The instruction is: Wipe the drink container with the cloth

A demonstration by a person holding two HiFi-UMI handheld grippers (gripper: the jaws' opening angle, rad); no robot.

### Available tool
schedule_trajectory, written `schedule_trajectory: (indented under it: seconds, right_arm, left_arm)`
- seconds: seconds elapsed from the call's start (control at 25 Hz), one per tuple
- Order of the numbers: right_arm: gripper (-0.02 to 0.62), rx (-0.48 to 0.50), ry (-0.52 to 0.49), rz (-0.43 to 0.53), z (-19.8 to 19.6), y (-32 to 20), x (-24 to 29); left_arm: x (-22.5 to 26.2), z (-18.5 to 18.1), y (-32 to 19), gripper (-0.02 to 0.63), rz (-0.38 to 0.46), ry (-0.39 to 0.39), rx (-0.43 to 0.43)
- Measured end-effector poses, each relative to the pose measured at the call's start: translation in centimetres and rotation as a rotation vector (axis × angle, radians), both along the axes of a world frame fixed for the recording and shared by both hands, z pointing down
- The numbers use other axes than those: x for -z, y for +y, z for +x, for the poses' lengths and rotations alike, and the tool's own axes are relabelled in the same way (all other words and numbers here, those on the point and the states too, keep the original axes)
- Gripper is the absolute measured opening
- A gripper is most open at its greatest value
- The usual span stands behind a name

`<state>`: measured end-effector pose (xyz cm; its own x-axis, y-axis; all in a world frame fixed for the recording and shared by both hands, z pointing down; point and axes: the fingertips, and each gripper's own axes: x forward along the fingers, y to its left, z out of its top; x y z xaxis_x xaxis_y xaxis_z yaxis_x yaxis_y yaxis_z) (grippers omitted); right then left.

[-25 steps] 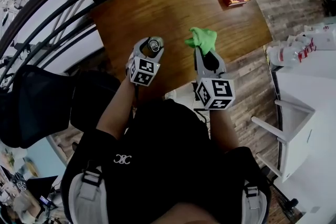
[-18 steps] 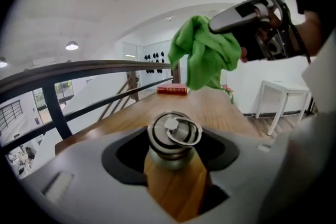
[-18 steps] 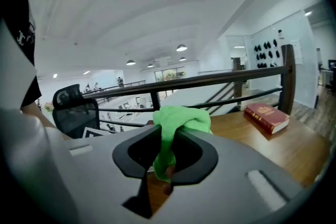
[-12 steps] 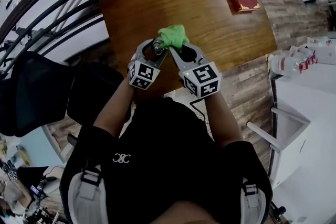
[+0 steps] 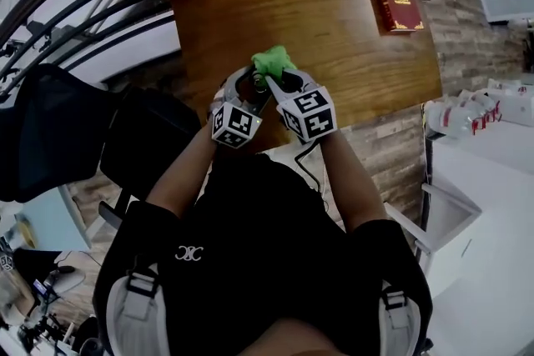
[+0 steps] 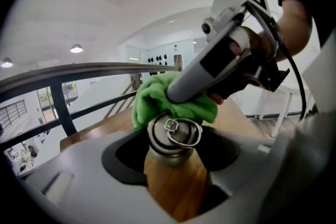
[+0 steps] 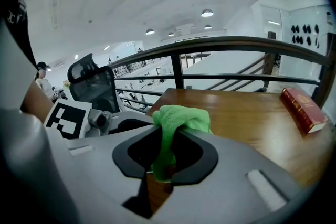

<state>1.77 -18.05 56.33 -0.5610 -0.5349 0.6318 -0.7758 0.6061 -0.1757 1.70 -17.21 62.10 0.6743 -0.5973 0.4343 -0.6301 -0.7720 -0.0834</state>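
Drink container [image 6: 173, 136], a bottle with a metal cap and a loop on top, stands upright between the jaws of the left gripper [image 5: 247, 87], which are clamped around its neck just under the cap. It is held in the air over the near edge of the wooden table [image 7: 247, 107], close to the person's body. Whether the brown below the cap is the bottle's body or the table seen through the jaws is unclear.

The right gripper [image 7: 169, 136] pinches the green cloth [image 6: 152, 102] tightly. A bunched wad sticks out past the jaw tips and a tail hangs down between them. In the left gripper view, that wad presses against the far side of the cap's rim, with the right gripper slanting in from above.

The wipe therefore looks to be under way at the very top. Cloth and bottle are in contact, but only at the cap's edge. The cap's near side, the neck and the body show no cloth on them, so most of the wiping appears to remain. A red book [image 7: 303, 109] lies well away at the table's far corner.
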Motion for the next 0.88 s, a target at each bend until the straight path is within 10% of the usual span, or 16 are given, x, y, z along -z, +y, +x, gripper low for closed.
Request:
schedule_trajectory:
  seconds: [0.88]
  right_arm:
    - [0.057,0.063,0.128,-0.185,-1.8,-4.5,-3.7]
  left_arm:
    - [0.1,-1.0,1.4,0.318,0.039,-0.075,-0.033]
